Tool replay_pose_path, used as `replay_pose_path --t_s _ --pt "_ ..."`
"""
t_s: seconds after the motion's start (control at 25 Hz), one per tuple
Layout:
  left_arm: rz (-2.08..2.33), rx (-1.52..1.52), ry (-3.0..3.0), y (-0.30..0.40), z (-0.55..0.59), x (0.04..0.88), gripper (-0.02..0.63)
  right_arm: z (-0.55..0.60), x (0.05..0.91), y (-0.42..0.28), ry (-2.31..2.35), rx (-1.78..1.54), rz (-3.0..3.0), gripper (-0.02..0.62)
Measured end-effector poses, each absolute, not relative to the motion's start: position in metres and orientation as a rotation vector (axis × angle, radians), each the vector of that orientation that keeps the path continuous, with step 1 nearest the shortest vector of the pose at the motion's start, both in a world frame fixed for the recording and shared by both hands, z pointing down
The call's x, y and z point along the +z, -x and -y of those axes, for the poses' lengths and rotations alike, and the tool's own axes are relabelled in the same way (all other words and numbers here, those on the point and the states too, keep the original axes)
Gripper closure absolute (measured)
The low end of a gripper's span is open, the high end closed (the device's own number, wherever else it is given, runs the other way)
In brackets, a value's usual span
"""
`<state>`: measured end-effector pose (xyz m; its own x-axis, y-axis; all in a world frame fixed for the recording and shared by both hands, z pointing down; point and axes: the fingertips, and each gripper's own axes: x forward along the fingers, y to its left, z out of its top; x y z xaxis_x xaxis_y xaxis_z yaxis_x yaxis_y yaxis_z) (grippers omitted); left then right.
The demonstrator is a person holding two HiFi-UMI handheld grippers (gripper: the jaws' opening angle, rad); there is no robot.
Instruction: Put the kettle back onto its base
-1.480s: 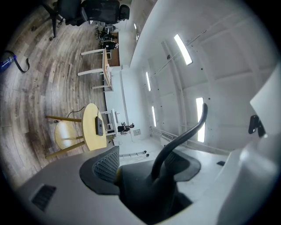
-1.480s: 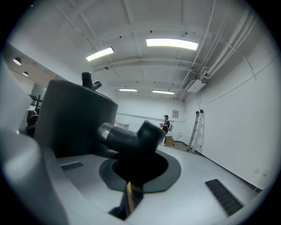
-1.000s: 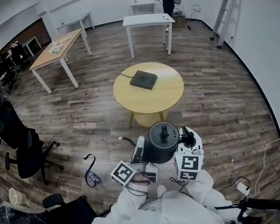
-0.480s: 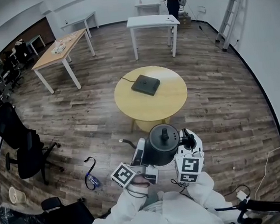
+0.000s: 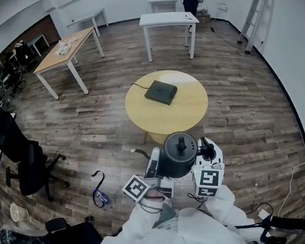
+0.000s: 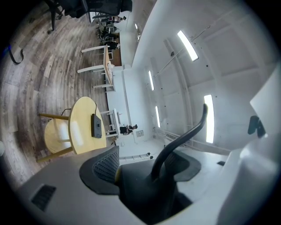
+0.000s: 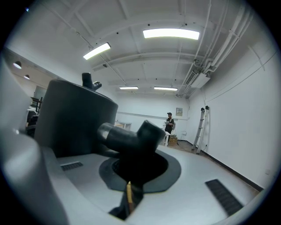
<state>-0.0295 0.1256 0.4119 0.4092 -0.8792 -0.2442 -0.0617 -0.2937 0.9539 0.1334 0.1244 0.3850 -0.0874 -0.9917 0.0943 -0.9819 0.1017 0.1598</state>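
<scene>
While I am clamping the kettle (image 5: 176, 156) short of the desk (image 5: 192, 112), left gripper (image 5: 156, 164) on spout (image 6: 184, 136), right gripper (image 5: 204, 154) on handle (image 7: 127, 136), I am risking uneven lowering tipping it off the base (image 5: 161, 92).

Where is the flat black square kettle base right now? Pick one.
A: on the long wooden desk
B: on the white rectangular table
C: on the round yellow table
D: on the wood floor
C: the flat black square kettle base lies on the round yellow table, while the black kettle is off the table.
</scene>
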Motion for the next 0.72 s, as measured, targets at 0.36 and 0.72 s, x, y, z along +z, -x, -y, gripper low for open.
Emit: replay_pose_path --t_s 0.36,0.72 --pt "0.842 -1.011 -1.668 0.033 -0.061 0.416 0.285 -0.061 0.386 -0.131 -1.998 -0.086 2.177 0.574" --pt "0.823 -1.008 -1.66 0.038 0.003 0.411 0.285 0.001 0.382 -0.125 -2.016 -0.085 2.16 0.574"
